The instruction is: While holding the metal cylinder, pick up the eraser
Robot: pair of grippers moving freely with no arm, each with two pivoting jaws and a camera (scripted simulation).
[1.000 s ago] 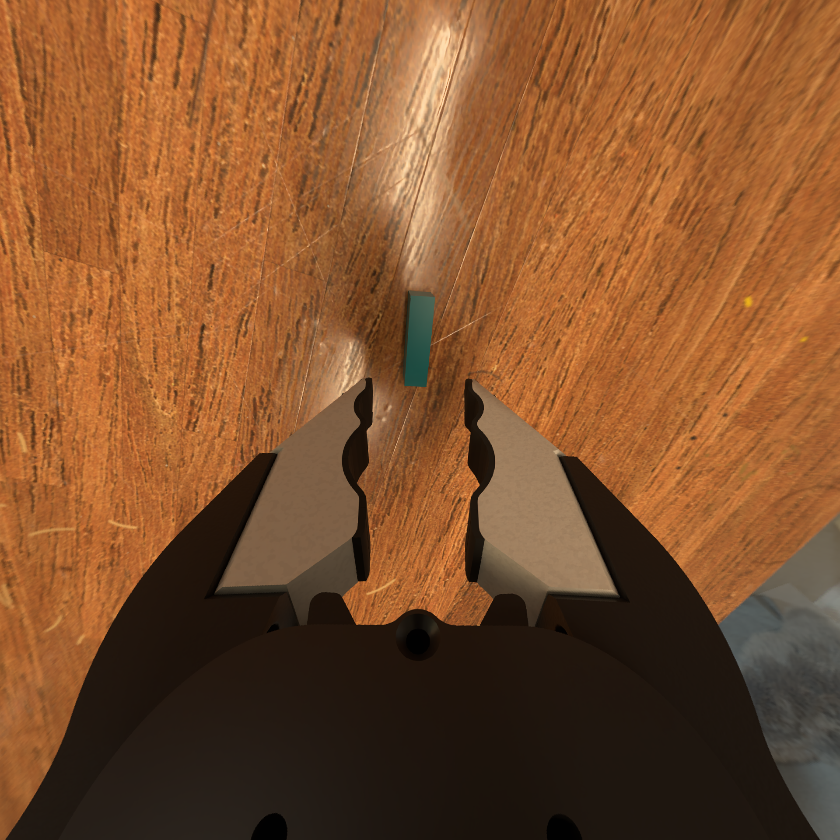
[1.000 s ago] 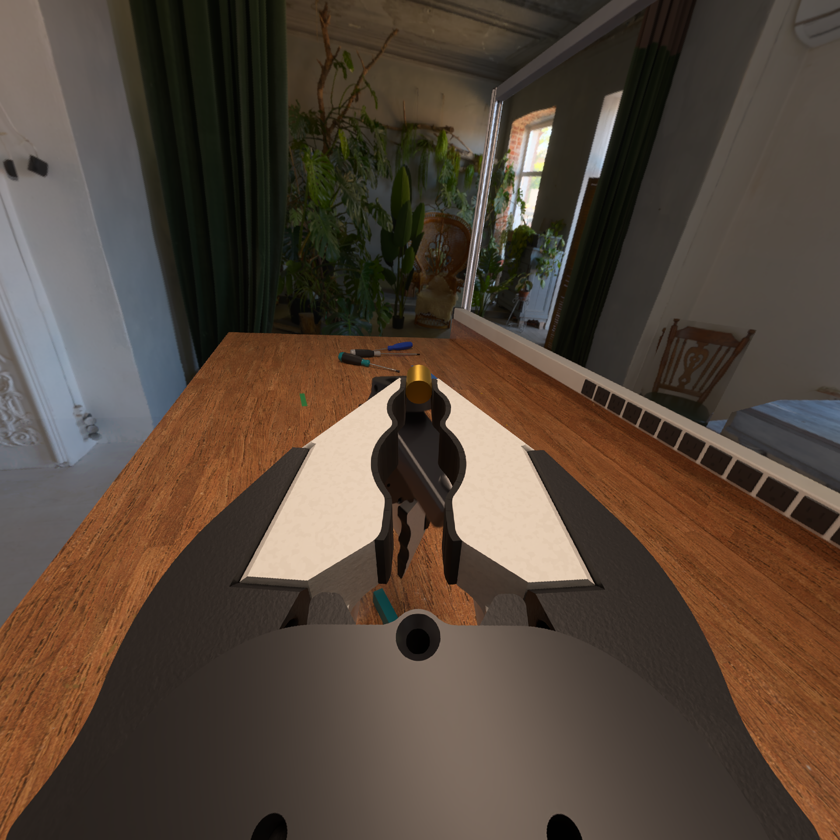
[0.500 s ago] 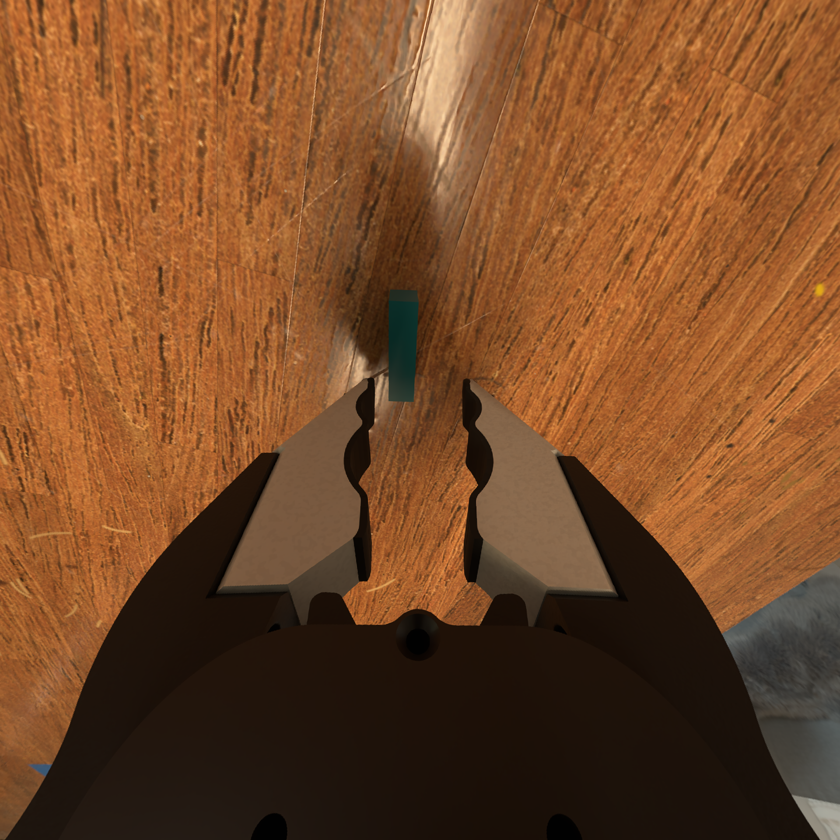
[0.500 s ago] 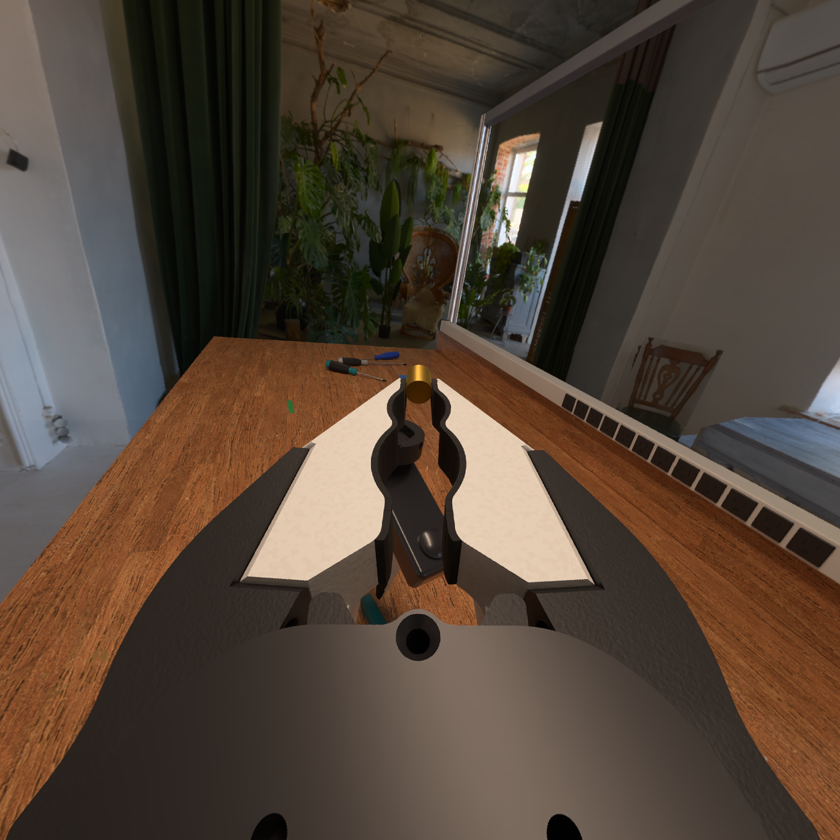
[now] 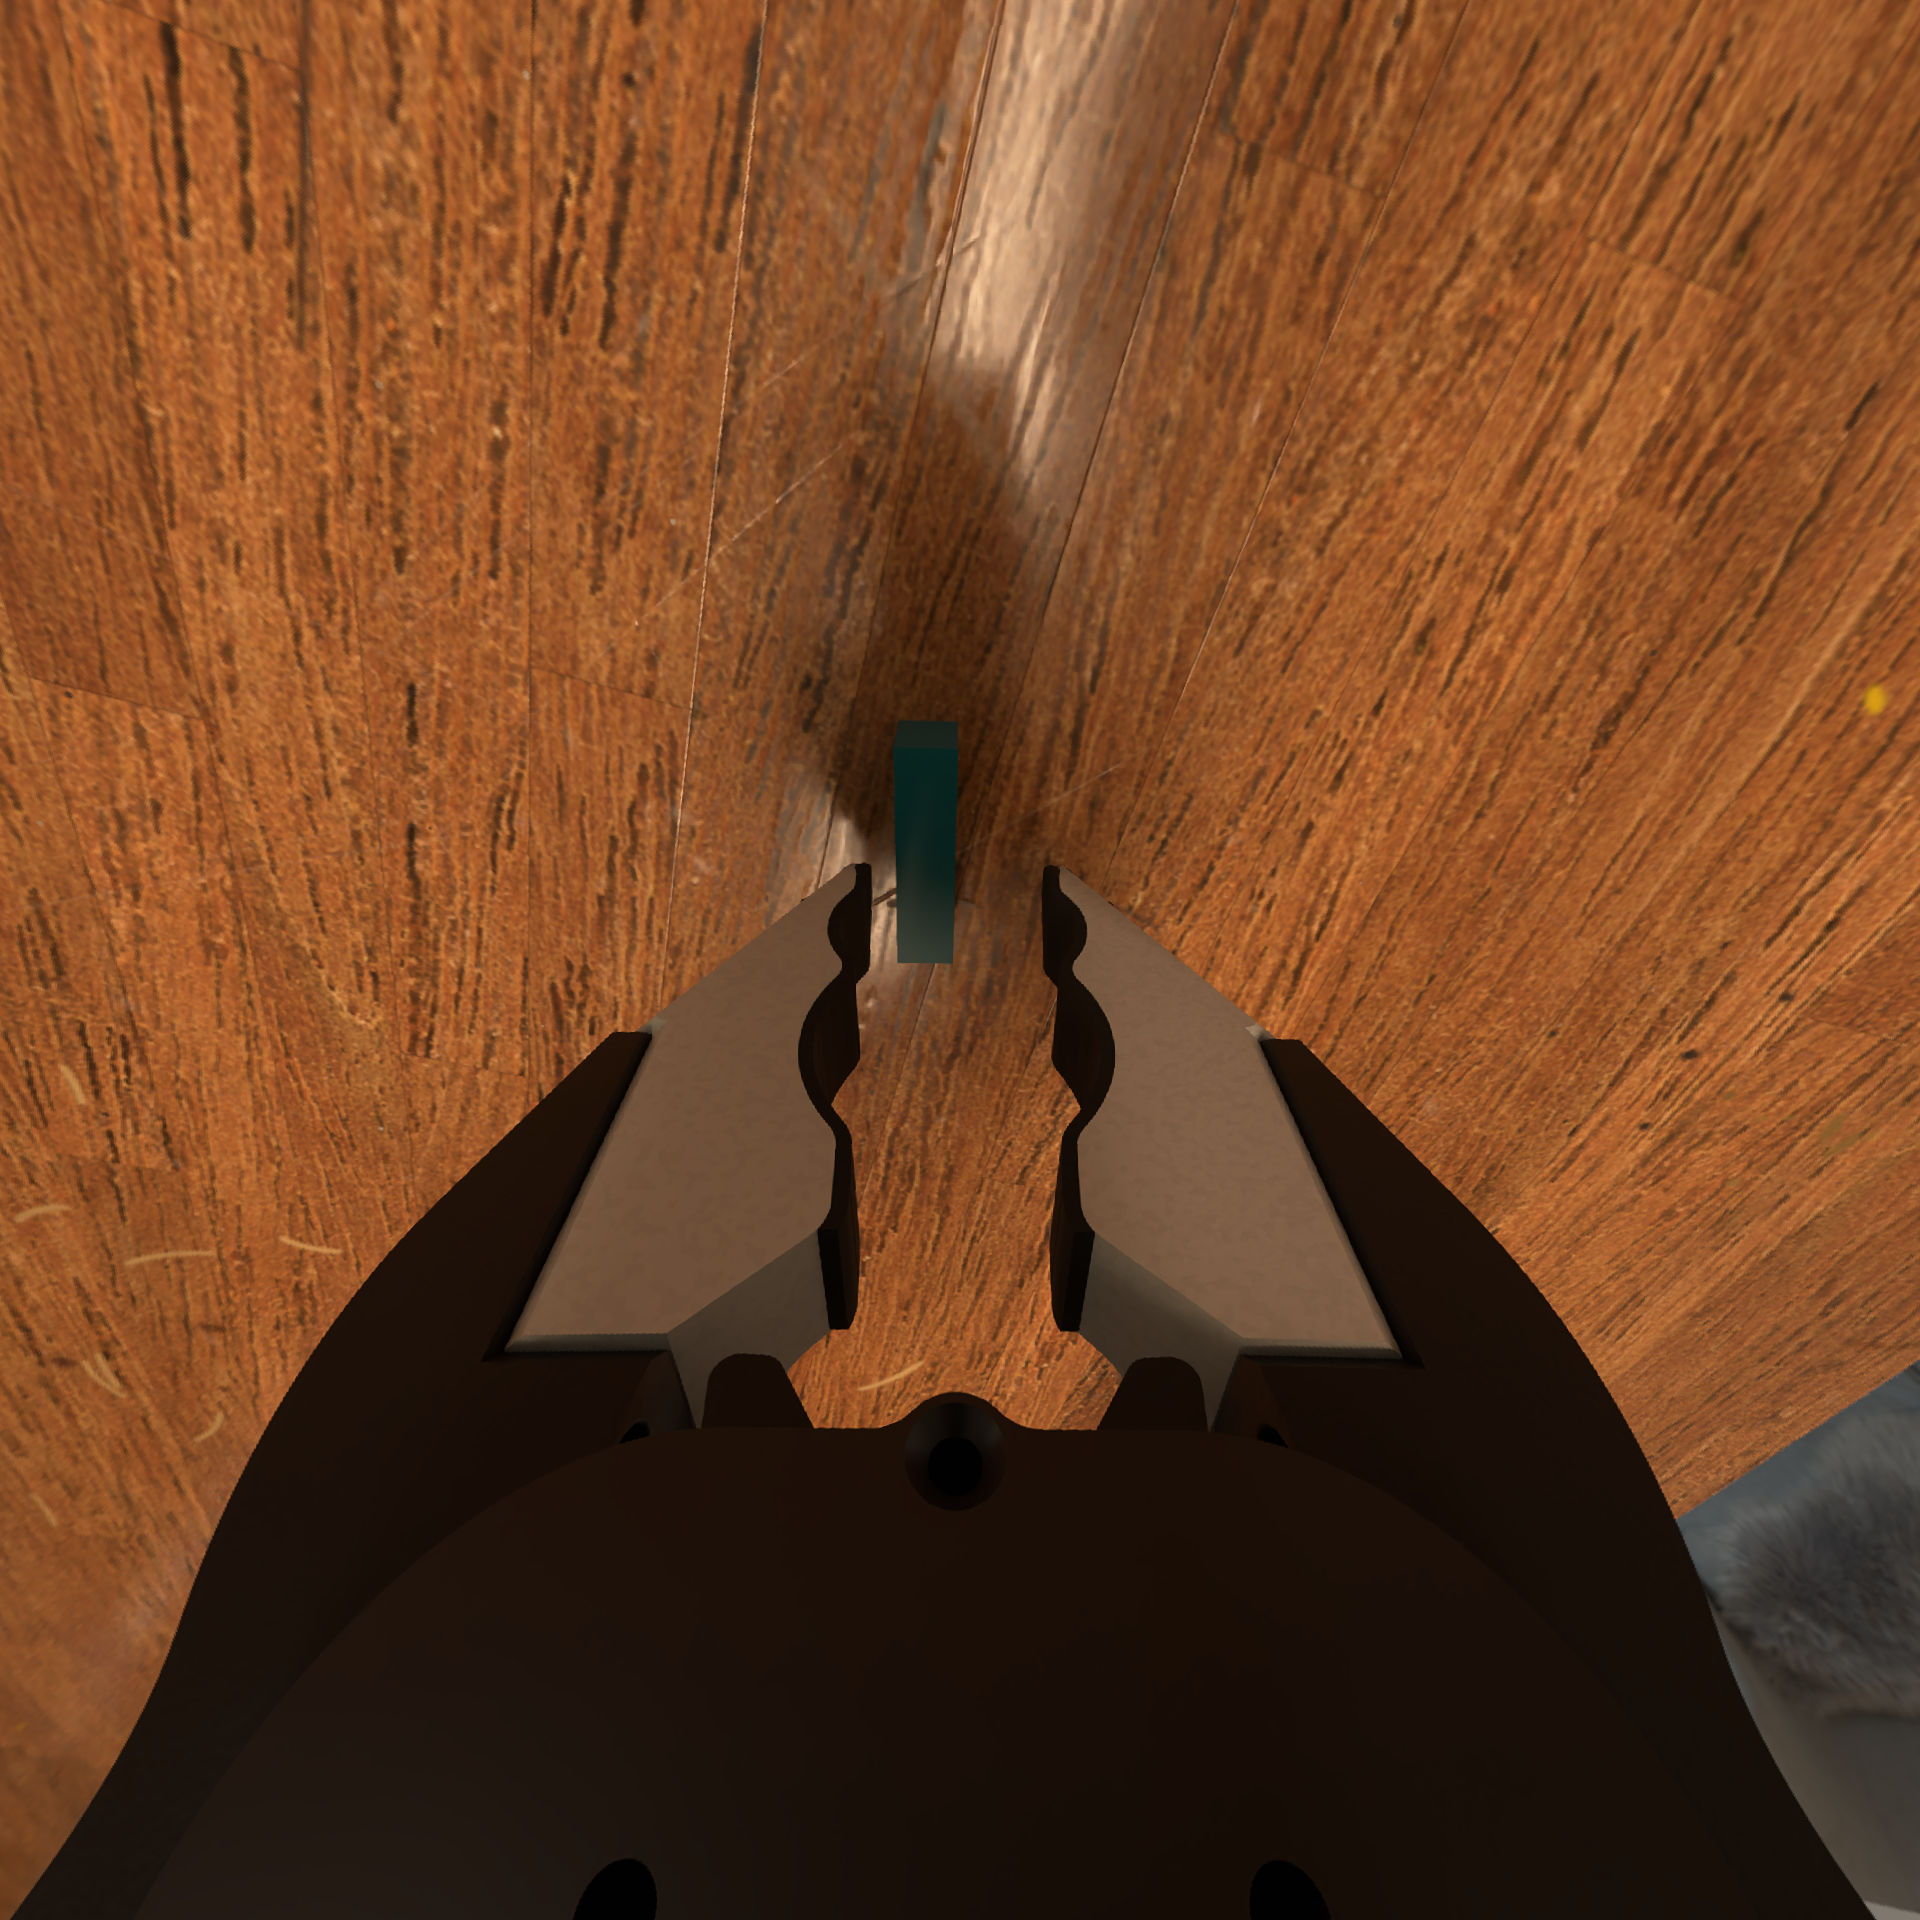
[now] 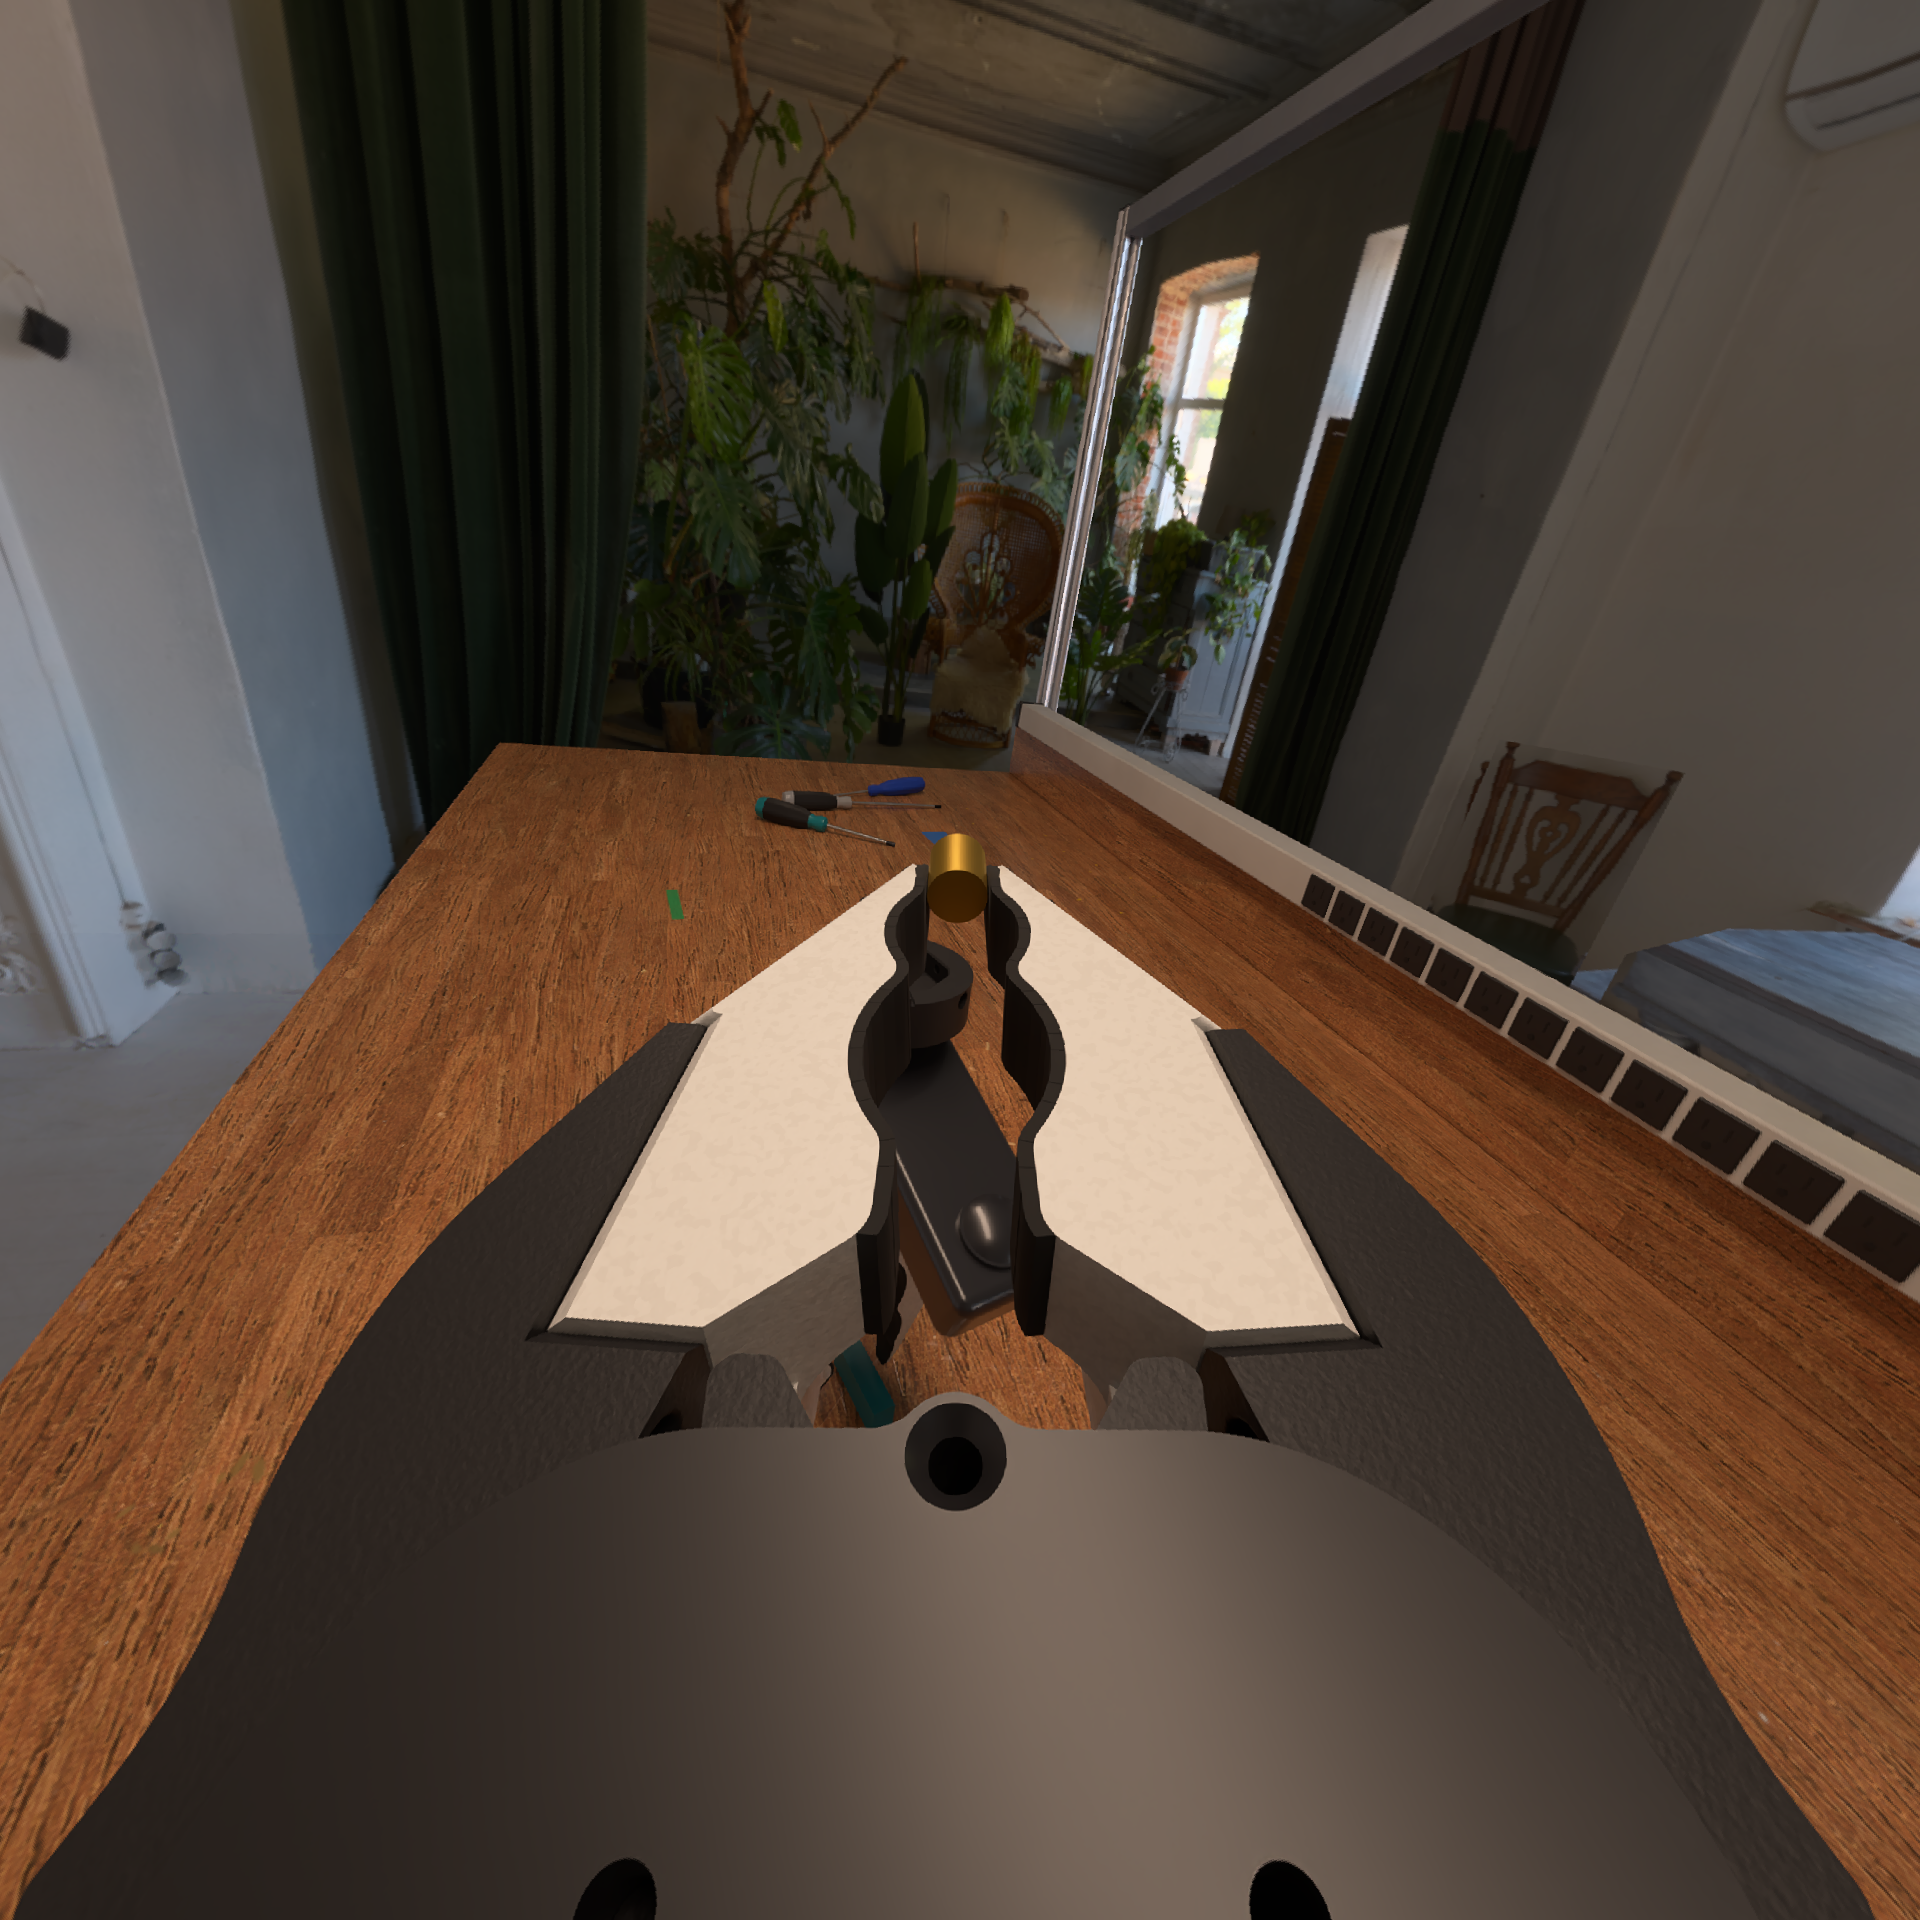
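Observation:
The eraser is a thin teal block standing on edge on the wooden table. My left gripper is open and points down at it. The eraser's near end lies between my fingertips, closer to the left finger, with a gap on each side. My right gripper is shut on the gold metal cylinder and holds it at the fingertips above the table. Between my right fingers the dark left gripper shows below, with a bit of the teal eraser at its tip.
Two screwdrivers lie at the table's far end, with a small blue piece behind the cylinder and a small green piece to the left. A white ledge runs along the right side. The table edge and a grey rug show lower right.
My left gripper has come closer to the eraser, whose near end now sits between the open fingertips. In the right wrist view the left gripper below has shifted; the cylinder stays gripped.

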